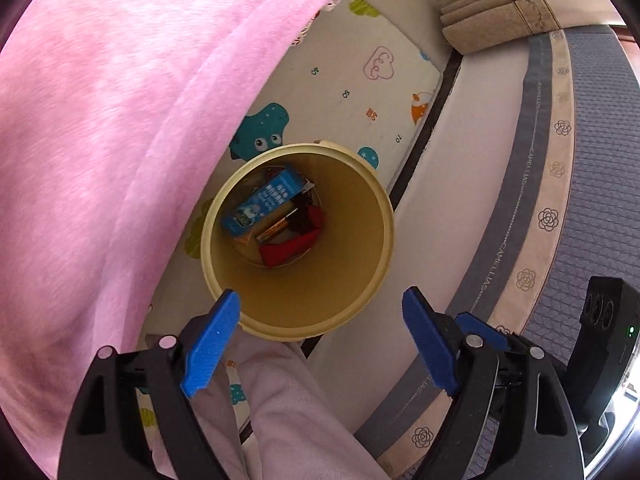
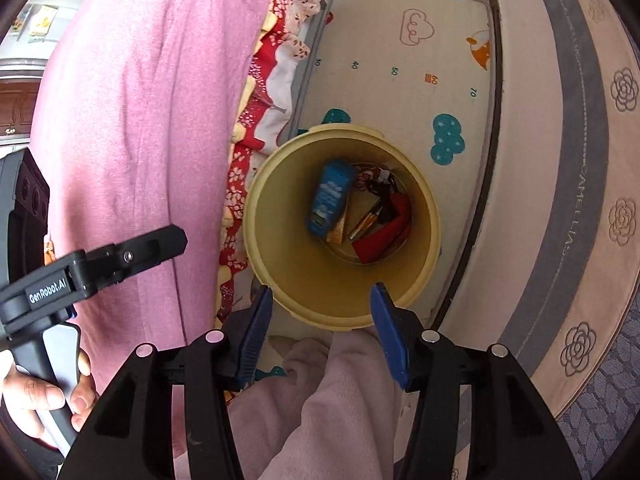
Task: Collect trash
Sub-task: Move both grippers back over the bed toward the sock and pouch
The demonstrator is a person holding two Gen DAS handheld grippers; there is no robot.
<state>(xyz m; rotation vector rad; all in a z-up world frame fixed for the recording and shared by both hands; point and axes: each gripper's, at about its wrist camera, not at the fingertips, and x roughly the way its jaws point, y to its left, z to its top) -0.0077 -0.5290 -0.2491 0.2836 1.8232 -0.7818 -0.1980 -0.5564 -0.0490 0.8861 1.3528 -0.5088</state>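
A: Left wrist view: the left gripper (image 1: pixel 320 340) hangs over a yellow bin (image 1: pixel 298 240) standing on a printed play mat (image 1: pixel 360 92), jaws spread wide with nothing between them. In the bin's bottom lie a blue carton (image 1: pixel 264 204) and red wrappers (image 1: pixel 292 248). A pink blanket (image 1: pixel 120 140) fills the left of the picture.

B: So the drop looks done?

A: It reads that way; the trash is inside and the gripper is released.

B: And the right wrist view?

A: The right gripper (image 2: pixel 320 332) is poised above the same bin (image 2: pixel 340 224), jaws apart and empty, the blue carton (image 2: pixel 330 196) below. The left gripper (image 2: pixel 132 256) shows at the left edge, a hand (image 2: pixel 36 396) on its handle.

B: Next?

A: Probably lifting clear to seek more trash; none shows outside the bin.
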